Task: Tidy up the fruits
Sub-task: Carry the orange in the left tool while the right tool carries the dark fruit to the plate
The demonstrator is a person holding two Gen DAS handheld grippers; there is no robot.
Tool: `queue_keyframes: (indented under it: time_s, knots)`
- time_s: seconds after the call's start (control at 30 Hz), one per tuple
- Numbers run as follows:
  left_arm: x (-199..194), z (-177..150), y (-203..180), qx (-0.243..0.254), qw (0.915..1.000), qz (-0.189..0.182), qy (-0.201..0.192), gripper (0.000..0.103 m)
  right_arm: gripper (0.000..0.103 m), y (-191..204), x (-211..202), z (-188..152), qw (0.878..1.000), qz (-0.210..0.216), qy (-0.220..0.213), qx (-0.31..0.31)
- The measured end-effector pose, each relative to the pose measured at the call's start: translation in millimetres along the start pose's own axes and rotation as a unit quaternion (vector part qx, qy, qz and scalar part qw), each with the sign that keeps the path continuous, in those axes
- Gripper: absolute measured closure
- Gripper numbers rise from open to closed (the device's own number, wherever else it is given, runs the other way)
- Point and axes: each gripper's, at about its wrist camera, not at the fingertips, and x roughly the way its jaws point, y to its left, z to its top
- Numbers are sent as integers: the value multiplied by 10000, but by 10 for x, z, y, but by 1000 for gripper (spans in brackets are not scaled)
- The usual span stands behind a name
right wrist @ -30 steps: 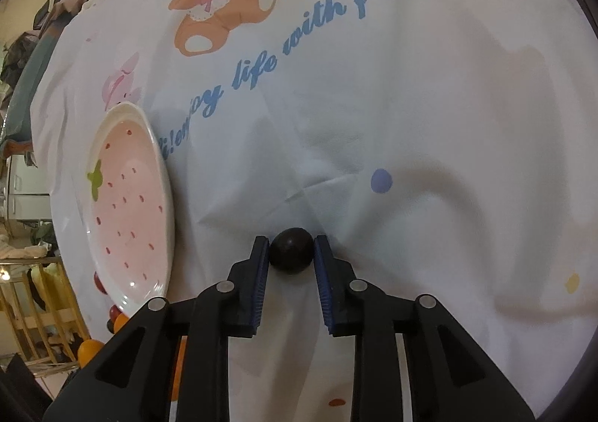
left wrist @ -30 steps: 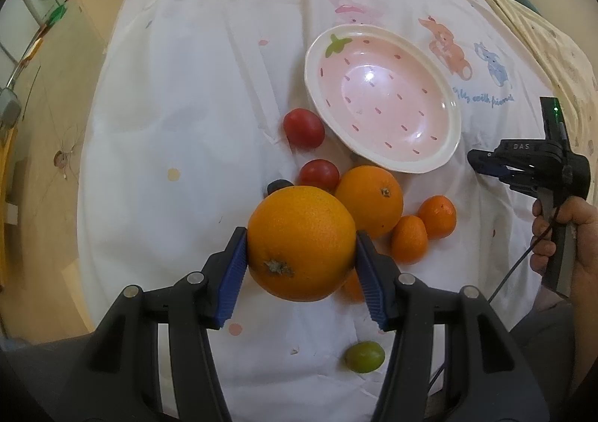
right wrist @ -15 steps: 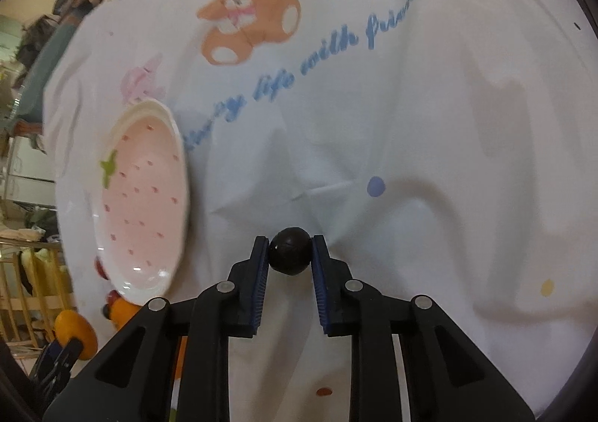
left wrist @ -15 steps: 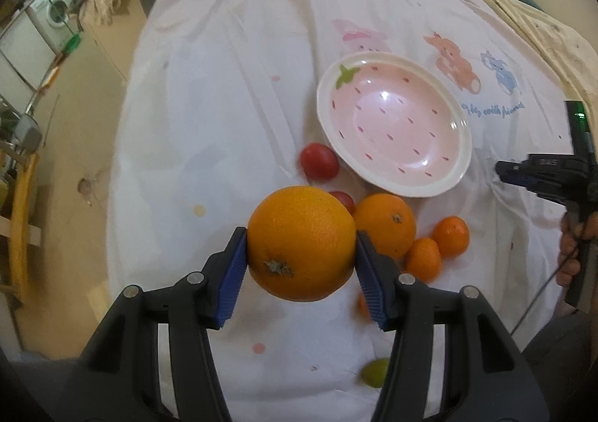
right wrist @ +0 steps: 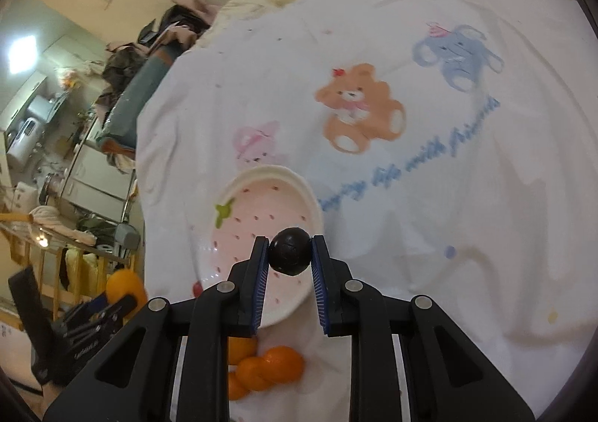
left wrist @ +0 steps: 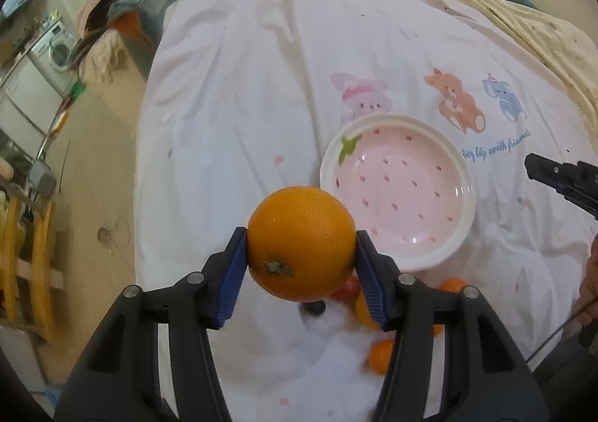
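My left gripper (left wrist: pixel 301 265) is shut on a large orange (left wrist: pixel 301 243) and holds it in the air, left of and nearer than the pink strawberry plate (left wrist: pixel 399 190). My right gripper (right wrist: pixel 289 252) is shut on a small dark round fruit (right wrist: pixel 290 251), held above the near right rim of the same plate (right wrist: pixel 261 224). The plate has nothing in it. Small oranges (right wrist: pixel 271 367) lie on the cloth below the plate; they also show in the left wrist view (left wrist: pixel 381 356), with a red fruit (left wrist: pixel 345 287) and a dark fruit (left wrist: pixel 313 308).
A white cloth with cartoon animals (left wrist: pixel 458 98) and blue writing (right wrist: pixel 411 164) covers the surface. The right gripper shows at the right edge of the left wrist view (left wrist: pixel 560 181). Floor, wooden furniture (left wrist: pixel 33 253) and a washing machine (left wrist: pixel 56 48) lie to the left.
Both grippers have risen and tilted up, each with its fruit. The right gripper has moved left toward the plate; the loose fruits now sit lower in the left wrist view.
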Motion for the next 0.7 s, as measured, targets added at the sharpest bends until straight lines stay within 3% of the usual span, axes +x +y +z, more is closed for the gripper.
queue_keyframes:
  time_s: [0.27, 0.7]
  knots:
    - [357, 329, -165, 185, 9998, 39, -26, 51, 79, 168, 336, 64, 9987, -3, 221, -449]
    - [971, 507, -419, 408, 9988, -228, 129, 51, 79, 161, 897, 39, 9960, -86, 763, -459]
